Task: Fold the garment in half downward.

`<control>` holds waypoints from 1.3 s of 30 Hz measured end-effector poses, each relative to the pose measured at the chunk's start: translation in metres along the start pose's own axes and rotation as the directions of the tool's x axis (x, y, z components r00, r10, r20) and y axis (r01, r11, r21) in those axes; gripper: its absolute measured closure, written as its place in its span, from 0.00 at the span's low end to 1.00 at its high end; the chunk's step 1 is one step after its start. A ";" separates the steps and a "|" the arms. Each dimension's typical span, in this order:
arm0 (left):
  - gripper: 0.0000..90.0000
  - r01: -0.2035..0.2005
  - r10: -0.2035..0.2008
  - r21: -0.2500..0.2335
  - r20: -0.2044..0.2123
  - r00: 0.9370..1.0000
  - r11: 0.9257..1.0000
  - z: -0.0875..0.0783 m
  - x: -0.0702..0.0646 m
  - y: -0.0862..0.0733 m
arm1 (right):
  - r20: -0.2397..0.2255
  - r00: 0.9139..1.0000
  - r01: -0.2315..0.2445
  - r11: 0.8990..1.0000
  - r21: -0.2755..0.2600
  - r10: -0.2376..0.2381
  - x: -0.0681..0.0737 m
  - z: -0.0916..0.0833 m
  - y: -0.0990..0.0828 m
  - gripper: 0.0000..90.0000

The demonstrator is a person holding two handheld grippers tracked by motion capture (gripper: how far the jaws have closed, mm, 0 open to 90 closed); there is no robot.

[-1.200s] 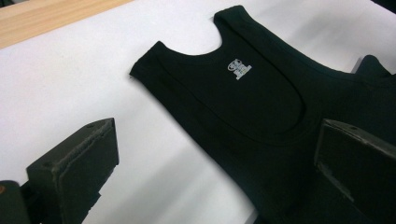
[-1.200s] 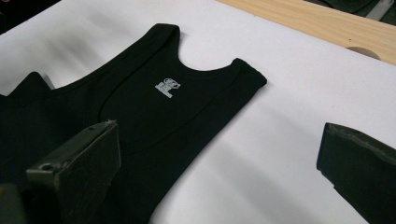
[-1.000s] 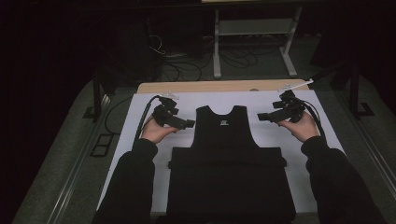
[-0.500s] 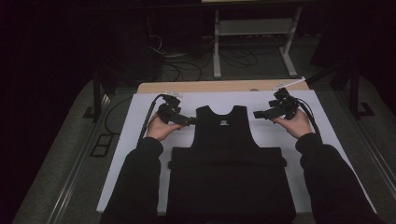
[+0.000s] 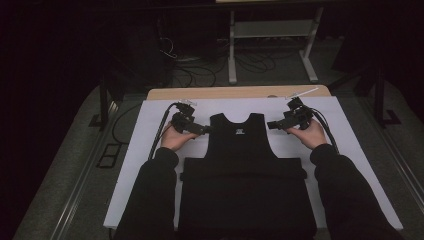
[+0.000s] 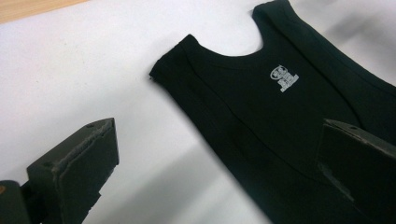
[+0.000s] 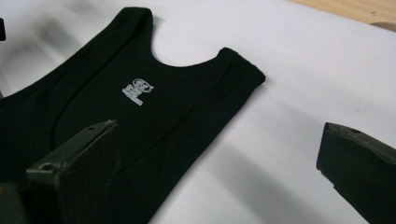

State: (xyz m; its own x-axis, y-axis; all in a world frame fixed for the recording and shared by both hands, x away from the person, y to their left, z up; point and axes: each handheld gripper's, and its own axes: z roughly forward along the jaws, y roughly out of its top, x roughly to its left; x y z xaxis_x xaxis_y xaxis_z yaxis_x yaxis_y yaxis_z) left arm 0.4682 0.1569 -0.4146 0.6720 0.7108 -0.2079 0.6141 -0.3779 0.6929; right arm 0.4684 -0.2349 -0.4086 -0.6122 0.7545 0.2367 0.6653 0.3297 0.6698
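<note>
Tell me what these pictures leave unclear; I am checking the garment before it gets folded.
- Black tank top: hem cut off by the high view's bottom edge; the sleeves cover its side edges.
- White logo: print too small to read in either gripper view.
- Right gripper: jaw gap too small and dark in the high view.

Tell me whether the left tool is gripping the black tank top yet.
No: the left tool is open, its jaws spread wide apart above the tank top and the white sheet.
</note>
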 end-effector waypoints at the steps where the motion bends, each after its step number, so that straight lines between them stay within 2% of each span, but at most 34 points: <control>1: 0.00 -0.002 0.002 0.004 -0.001 1.000 1.000 0.002 0.000 0.000 | 0.000 1.000 0.003 1.000 0.003 -0.003 0.000 0.001 0.000 0.00; 7: 0.00 0.014 -0.014 0.000 0.007 1.000 1.000 0.011 0.000 -0.003 | -0.015 1.000 -0.009 1.000 0.014 0.009 0.001 0.011 -0.003 0.00; 11: 0.00 0.003 -0.003 0.016 0.014 1.000 1.000 0.018 -0.003 -0.005 | -0.015 1.000 0.002 1.000 0.030 -0.001 0.005 0.020 -0.004 0.00; 20: 0.00 0.009 -0.010 0.025 0.021 1.000 1.000 0.029 -0.003 -0.008 | -0.015 1.000 0.006 0.999 0.035 -0.006 0.011 0.034 -0.007 0.05; 23: 0.00 0.030 -0.030 0.013 0.030 0.999 0.999 0.033 -0.005 -0.009 | -0.014 1.000 -0.003 1.000 0.031 0.004 0.010 0.037 -0.008 0.09; 26: 0.00 0.020 -0.021 0.023 0.035 0.999 1.000 0.035 -0.006 -0.009 | -0.013 1.000 -0.013 1.000 0.024 0.014 0.009 0.037 -0.008 0.14; 27: 0.01 0.030 -0.030 0.016 0.041 0.999 0.999 0.037 -0.007 -0.010 | -0.014 1.000 -0.017 1.000 0.021 0.017 0.009 0.038 -0.009 0.15; 30: 0.05 0.017 -0.018 0.026 0.042 0.999 1.000 0.037 -0.007 -0.009 | -0.002 1.000 -0.015 1.000 0.028 0.015 0.011 0.040 -0.009 0.18; 32: 0.08 0.032 -0.032 0.004 0.043 0.999 0.999 0.038 -0.009 -0.009 | 0.005 1.000 -0.011 1.000 0.023 0.011 0.011 0.041 -0.009 0.21; 35: 0.15 0.034 -0.034 -0.003 0.035 0.999 0.999 0.037 -0.009 -0.008 | 0.013 1.000 -0.017 1.000 0.022 0.017 0.011 0.043 -0.009 0.26; 39: 0.17 0.047 -0.047 -0.005 0.031 0.998 0.999 0.037 -0.006 -0.008 | 0.020 1.000 -0.025 0.999 0.027 0.024 0.010 0.045 -0.010 0.32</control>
State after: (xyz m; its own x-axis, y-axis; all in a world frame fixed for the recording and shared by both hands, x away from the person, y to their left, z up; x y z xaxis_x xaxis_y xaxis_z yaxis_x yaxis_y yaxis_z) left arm 0.4743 0.1332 -0.4448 0.6550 0.7090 -0.2613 0.6429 -0.3413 0.6857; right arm 0.4749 -0.2050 -0.4450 -0.5872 0.7735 0.2385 0.6915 0.3262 0.6445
